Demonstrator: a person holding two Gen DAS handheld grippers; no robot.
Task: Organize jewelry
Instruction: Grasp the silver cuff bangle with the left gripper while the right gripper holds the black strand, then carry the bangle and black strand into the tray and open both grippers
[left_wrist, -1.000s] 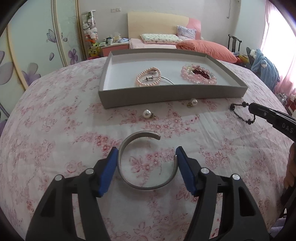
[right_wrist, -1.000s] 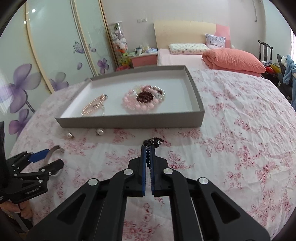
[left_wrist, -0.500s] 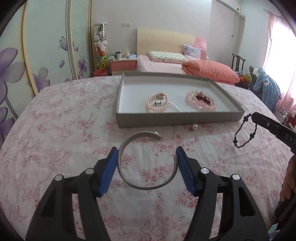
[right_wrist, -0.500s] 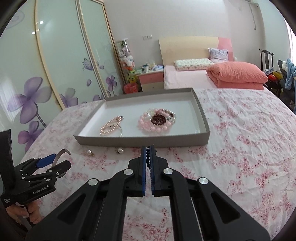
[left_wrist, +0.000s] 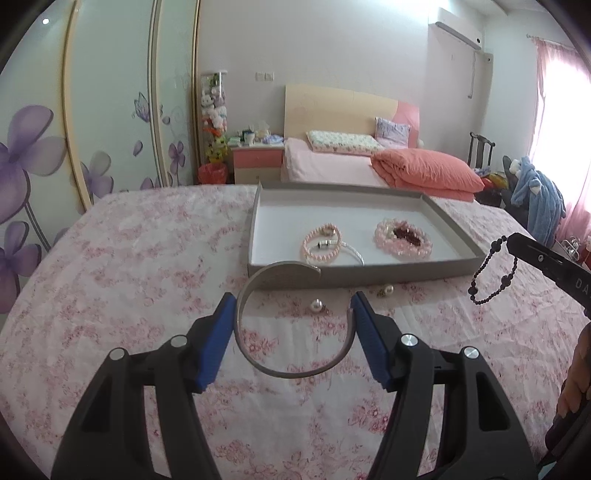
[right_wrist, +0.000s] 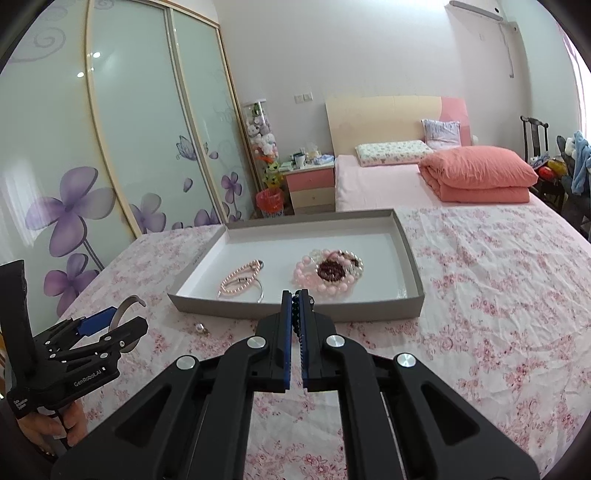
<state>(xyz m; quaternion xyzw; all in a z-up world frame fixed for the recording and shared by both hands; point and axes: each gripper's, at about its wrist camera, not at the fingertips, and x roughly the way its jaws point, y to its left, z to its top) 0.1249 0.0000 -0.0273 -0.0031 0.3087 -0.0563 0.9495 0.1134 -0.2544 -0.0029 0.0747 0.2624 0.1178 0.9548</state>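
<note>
My left gripper (left_wrist: 293, 306) is shut on a silver cuff bangle (left_wrist: 291, 371) and holds it above the floral cloth, short of the grey tray (left_wrist: 354, 277). My right gripper (right_wrist: 294, 299) is shut on a black bead bracelet (left_wrist: 493, 273), which dangles right of the tray in the left wrist view. The tray (right_wrist: 303, 312) holds a pink pearl bracelet (left_wrist: 321, 243), a thin silver bangle (left_wrist: 352, 251) and a pile of pink and dark red bead bracelets (left_wrist: 402, 238). Two pearl earrings (left_wrist: 317, 305) (left_wrist: 386, 291) lie on the cloth in front of the tray.
The table wears a pink floral cloth (left_wrist: 129, 258). Behind it stand a bed with an orange duvet (left_wrist: 424, 171), a nightstand (left_wrist: 256, 160) and sliding wardrobe doors (left_wrist: 110, 110). A chair with blue clothes (left_wrist: 535, 192) is at the right.
Both grippers have risen from the cloth, the left with the silver cuff and the right with the black bead bracelet. The tray now sits lower in both views.
</note>
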